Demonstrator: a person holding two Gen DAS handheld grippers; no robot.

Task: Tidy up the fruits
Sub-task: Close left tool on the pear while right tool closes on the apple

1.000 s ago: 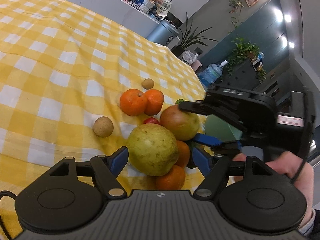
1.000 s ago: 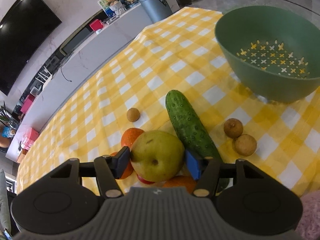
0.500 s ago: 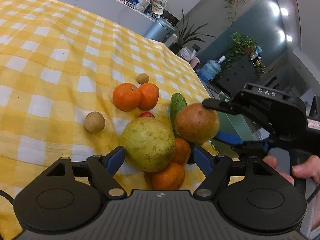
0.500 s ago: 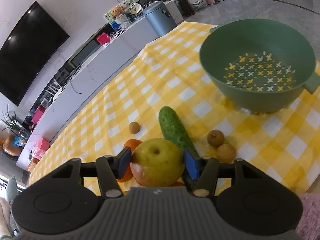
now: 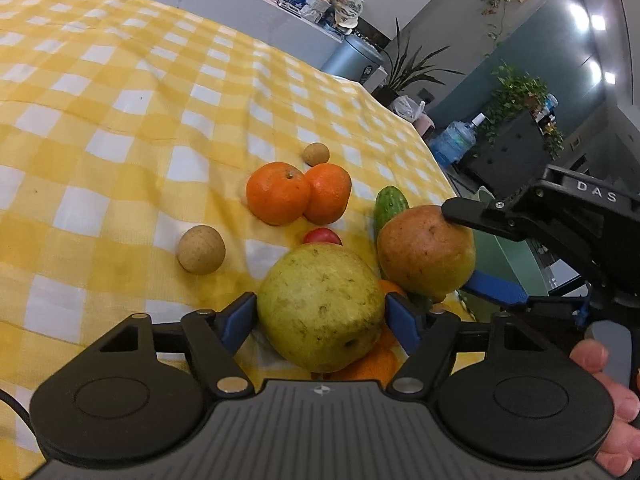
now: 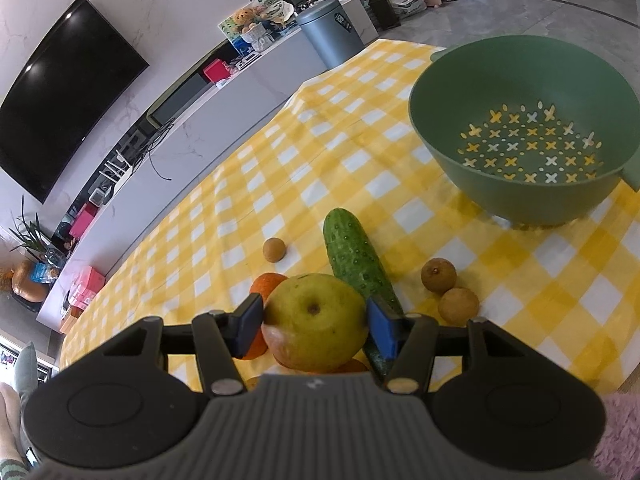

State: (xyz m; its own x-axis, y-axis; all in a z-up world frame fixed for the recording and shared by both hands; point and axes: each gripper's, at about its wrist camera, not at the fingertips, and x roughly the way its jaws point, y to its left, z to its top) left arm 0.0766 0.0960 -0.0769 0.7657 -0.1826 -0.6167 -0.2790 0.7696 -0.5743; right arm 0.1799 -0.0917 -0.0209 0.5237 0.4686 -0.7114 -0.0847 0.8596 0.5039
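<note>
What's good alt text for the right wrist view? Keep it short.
Right gripper grips a yellow-green apple above a yellow checked tablecloth. Beyond it lie a cucumber, three longans and an empty green colander.

1. Oranges [image 5: 376, 360] at lower centre lie mostly hidden under the green pear [image 5: 320, 308].
2. Green colander [image 6: 520, 132]: right handle cut by the frame's right edge.
3. Shelf clutter [image 5: 328, 0] at top: too small to identify.
</note>
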